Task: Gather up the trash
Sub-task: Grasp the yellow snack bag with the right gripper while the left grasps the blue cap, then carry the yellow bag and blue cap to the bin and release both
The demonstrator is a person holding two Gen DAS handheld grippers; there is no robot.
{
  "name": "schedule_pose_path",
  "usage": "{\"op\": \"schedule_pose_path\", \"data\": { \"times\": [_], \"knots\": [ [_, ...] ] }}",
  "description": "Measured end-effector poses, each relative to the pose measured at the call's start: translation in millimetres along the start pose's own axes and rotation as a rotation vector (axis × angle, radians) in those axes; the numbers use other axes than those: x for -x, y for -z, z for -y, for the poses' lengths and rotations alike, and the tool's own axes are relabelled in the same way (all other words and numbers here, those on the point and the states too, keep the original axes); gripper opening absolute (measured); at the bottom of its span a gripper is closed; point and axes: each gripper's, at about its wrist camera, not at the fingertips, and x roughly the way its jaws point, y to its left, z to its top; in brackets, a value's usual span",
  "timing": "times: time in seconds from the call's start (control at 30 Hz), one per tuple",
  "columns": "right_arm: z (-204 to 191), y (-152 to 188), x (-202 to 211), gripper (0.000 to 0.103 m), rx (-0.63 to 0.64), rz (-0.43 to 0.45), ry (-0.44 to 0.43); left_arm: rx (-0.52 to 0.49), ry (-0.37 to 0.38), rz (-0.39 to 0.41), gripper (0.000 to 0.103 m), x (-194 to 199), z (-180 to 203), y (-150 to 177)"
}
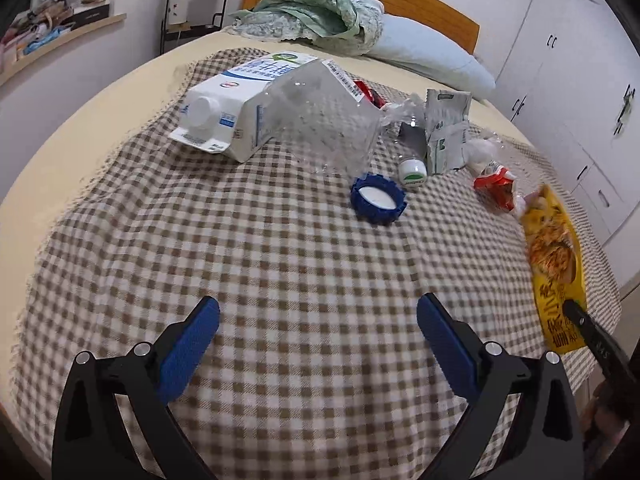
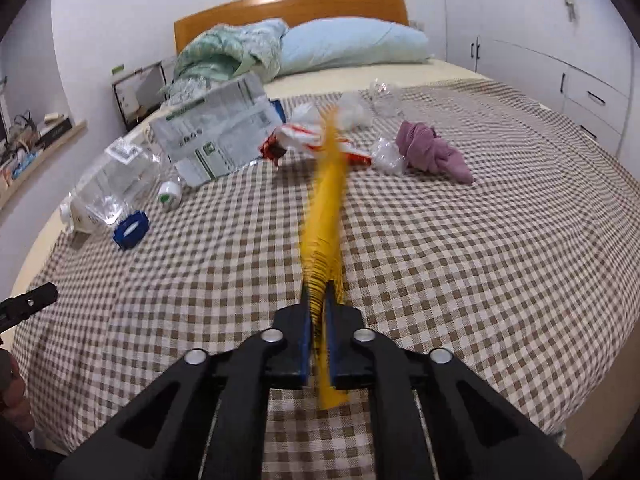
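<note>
Trash lies scattered on a checked blanket (image 1: 280,260). My right gripper (image 2: 319,300) is shut on a yellow snack bag (image 2: 326,200), seen edge-on between its blue pads; in the left wrist view the same yellow snack bag (image 1: 554,256) hangs at the right edge with the right gripper's black finger across its lower end. My left gripper (image 1: 318,320) stands open above bare blanket, nothing between its fingers. Beyond it lie a white milk carton (image 1: 224,112), a clear plastic container (image 1: 320,120), a blue ring cap (image 1: 378,200), a small white bottle (image 1: 412,170), green-white wrappers (image 1: 446,128) and a red wrapper (image 1: 496,186).
A purple cloth (image 2: 432,150) lies at the far right of the blanket beside clear crumpled plastic (image 2: 386,156). A blue pillow (image 2: 352,46) and green bedding (image 2: 228,52) sit by the wooden headboard (image 2: 292,4). White cupboards (image 2: 560,60) line the right wall; a shelf (image 1: 60,36) runs on the left.
</note>
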Motion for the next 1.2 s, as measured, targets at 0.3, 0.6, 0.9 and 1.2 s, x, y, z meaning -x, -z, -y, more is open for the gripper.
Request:
{"op": "schedule_pose_path", "data": {
  "times": [0.3,0.6,0.9,1.2],
  "knots": [
    [25.3,1.4,27.8,0.004,-0.042,0.055,-0.033,-0.03,0.053,-0.009,0.095,-49.6,34.9,-53.2],
    [31.4,-1.8,34.6,0.004,0.013,0.079,-0.031,-0.07,-0.105,-0.117,0.072,-116.1,70.9,-78.2],
    [38.2,4.3,44.8,0.004,-0.022,0.071,-0.049,-0.062,-0.123,-0.087,0.051,-85.4,70.2,-54.8],
    [91.4,30.8,130.4,0.004,-0.049,0.128,0.011,-0.165,-0.092,0.105,0.051,47.2,94.5,6.1]
  ]
}}
